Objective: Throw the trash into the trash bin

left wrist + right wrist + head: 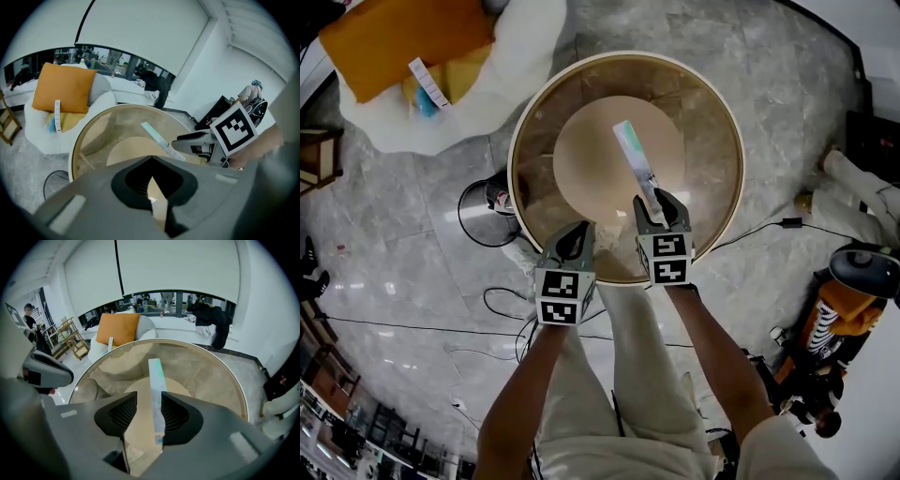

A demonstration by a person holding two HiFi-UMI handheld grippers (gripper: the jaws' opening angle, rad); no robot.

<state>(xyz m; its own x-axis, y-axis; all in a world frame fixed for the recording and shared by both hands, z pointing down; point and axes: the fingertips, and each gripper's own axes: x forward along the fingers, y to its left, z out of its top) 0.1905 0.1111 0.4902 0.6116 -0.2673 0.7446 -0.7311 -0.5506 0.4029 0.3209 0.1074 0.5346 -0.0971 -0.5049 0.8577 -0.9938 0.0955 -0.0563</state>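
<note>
A long thin white box with green ends (636, 159) lies lengthwise over the round glass table (517, 141). Its near end reaches deep between the fingers of my right gripper (659, 199). In the right gripper view the box (155, 385) runs along the right finger, and a gap shows between it and the left finger, so the right gripper (149, 397) stands open around it. My left gripper (577, 230) hovers at the table's near rim, shut and empty (150, 161). The left gripper view shows the box (157, 136) from the side. I pick out no trash bin.
A white sofa with an orange cushion (403, 37) stands beyond the table at the left. A black object (499, 197) sits by the table's left side. Cables (502, 305) run over the marble floor. Equipment (853, 281) stands at the right and a wooden chair (319, 155) at the far left.
</note>
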